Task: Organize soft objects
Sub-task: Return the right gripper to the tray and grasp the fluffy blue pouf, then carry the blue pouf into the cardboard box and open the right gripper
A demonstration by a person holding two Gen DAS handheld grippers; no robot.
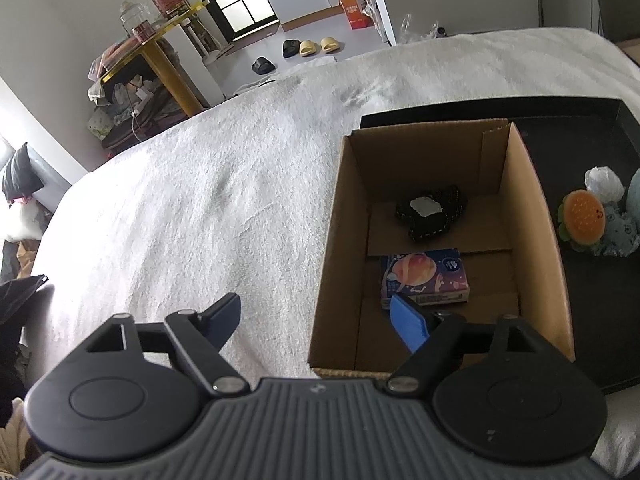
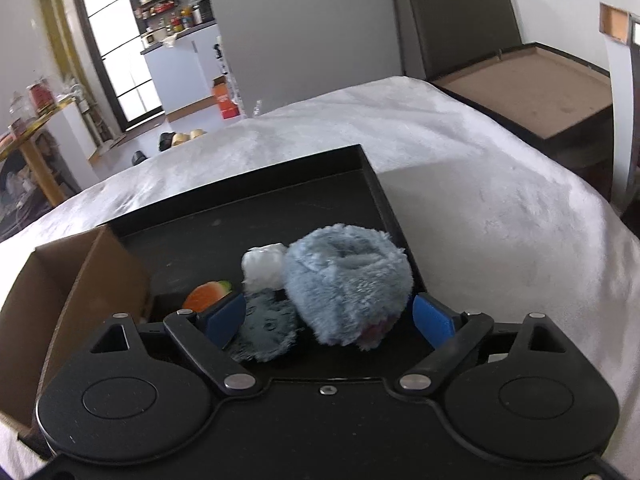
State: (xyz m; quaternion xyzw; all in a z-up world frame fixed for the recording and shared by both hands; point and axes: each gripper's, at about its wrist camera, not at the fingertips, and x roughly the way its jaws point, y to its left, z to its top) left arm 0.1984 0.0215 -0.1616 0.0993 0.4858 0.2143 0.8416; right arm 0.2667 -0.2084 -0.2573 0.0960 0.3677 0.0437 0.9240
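- The left gripper (image 1: 320,320) stood wide with nothing between its blue pads, one finger over the white bed cover (image 1: 200,200) and the other above the near end of the open cardboard box (image 1: 532,240).
- The box already held a tissue pack (image 1: 424,276) lying flat and a black knitted item with a white patch (image 1: 432,212) further in.
- The right gripper (image 2: 330,316) was also spread wide, empty, with the fluffy blue-grey plush (image 2: 348,280) between its pads; whether either pad touched the fur could not be told.
- That plush sat on the black tray (image 2: 280,208) just beside the box, with a flatter blue patterned piece (image 2: 266,332) touching it on the left, a crumpled white lump (image 2: 262,266) behind, and an orange burger-shaped plush (image 2: 206,296) nearer the box wall.
- The blue-grey plush looked light, very soft and springy; the long pile would probably compress a good deal before the pads found anything firm.
- The best hold was judged to be across its rounded middle, squeezing deep, not on the loose fur at the rim, which might slip out.
- The neighbours lay so close that a low grasp risked catching the patterned piece as well.
- None of these things looked fragile, so a firm squeeze seemed safe.
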